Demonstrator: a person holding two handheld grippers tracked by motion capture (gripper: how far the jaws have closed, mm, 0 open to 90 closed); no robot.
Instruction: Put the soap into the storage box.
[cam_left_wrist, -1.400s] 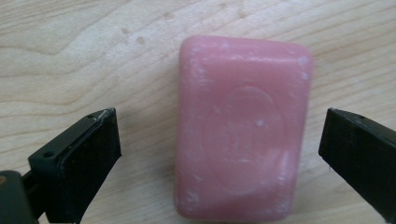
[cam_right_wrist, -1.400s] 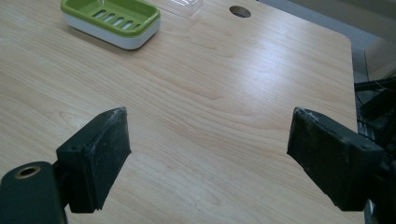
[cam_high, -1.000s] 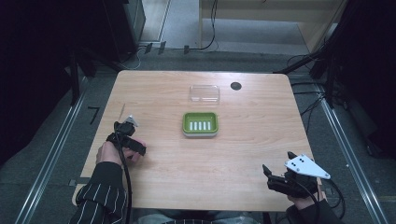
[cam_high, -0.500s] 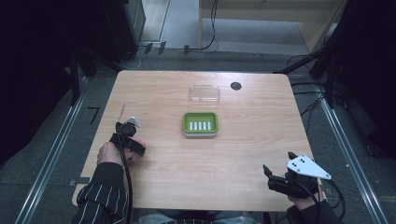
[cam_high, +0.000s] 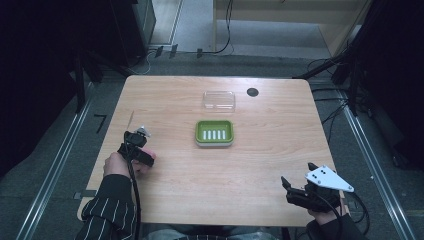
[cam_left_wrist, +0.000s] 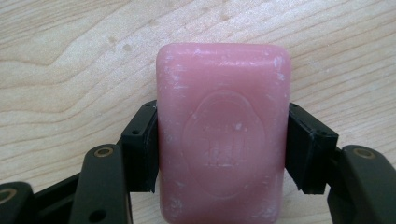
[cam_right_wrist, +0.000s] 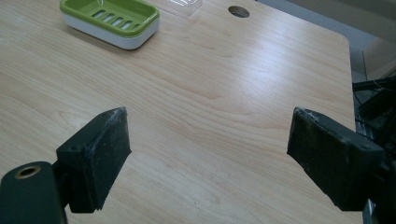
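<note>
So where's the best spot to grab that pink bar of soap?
Across its two long flat sides, near the middle, coming from above, as the left tongs do: the pink rectangular soap bar lies flat on the wooden table, its narrow width fitting between the pads.

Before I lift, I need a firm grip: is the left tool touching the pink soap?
Touching. The left gripper view shows the left tool with both pads pressed against the sides of the pink soap, having just closed.

The wooden table (cam_high: 250, 165) carries a green soap dish (cam_high: 214, 133) near its middle, a clear lid (cam_high: 218, 100) just behind it toward the far edge, and a pink soap (cam_left_wrist: 222, 135) lying flat near the left edge.
</note>
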